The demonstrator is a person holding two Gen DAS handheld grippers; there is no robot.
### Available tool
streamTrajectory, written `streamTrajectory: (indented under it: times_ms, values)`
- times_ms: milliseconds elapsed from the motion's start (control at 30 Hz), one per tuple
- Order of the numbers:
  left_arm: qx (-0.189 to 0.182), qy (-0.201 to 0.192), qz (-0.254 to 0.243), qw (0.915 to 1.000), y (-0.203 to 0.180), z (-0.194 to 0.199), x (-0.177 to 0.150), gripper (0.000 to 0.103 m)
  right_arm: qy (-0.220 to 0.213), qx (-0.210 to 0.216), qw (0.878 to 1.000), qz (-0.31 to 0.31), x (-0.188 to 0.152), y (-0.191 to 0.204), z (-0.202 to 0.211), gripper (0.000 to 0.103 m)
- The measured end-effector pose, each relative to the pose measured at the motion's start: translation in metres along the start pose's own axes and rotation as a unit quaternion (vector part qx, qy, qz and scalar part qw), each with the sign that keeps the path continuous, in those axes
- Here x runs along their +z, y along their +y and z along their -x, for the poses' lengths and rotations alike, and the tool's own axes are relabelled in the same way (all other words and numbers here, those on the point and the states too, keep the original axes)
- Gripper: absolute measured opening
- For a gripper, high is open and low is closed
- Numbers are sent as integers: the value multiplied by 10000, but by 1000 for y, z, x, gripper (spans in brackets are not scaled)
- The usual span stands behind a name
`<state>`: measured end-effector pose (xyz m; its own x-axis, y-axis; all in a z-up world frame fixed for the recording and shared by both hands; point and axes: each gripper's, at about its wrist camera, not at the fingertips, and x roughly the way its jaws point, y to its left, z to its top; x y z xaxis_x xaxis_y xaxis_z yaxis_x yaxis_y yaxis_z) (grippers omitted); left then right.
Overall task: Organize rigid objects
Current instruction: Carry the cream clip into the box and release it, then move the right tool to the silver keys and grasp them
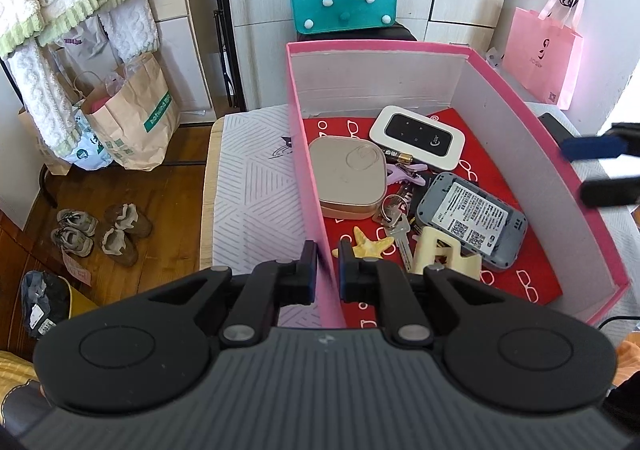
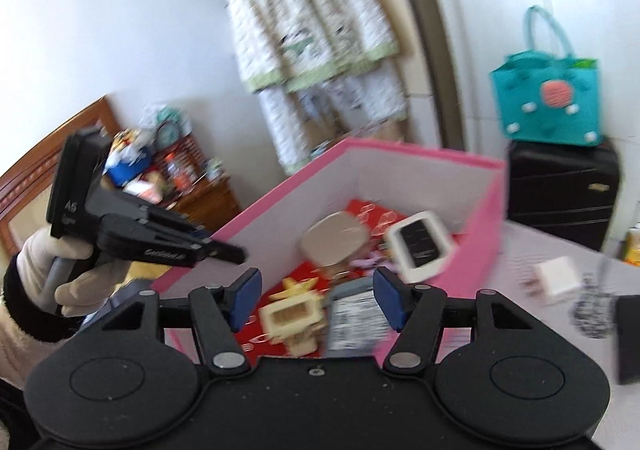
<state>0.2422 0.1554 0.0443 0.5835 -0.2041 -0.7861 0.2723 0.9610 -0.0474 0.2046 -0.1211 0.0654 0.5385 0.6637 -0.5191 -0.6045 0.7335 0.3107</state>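
Pinching pink box [image 1: 316, 210] wall: left hand-held gripper [image 1: 327, 256] | right hand-held gripper [image 2: 316, 300] released | "A5" label

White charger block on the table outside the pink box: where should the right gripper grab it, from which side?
Judging from a blurred right wrist view: take the white charger block across its two flat side faces, coming from above. It lies alone on the table, apart from the pink box, prongs apparently pointing toward the box, so avoid that end. The right gripper stands open, empty.
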Motion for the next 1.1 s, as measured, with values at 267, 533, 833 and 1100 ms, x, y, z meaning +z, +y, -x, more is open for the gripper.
streamTrajectory:
  times_ms: [267,533,833,1100]
  values:
    - [45,-10,54,10000,0,0,0,9,-529,-1111,9924,-48,-21,-46,44,68]
    - [165,-1,22,9999,-5,-1,2,9,-155,-1445,9871,675,-50,-62,24,69]
    - [168,4,66,9998,-3,-1,2,9,381,-1713,9836,425,-54,-102,-23,68]
    - [269,-163,-78,9995,-5,8,4,7,377,-1670,9852,-13,-53,-123,-44,17]
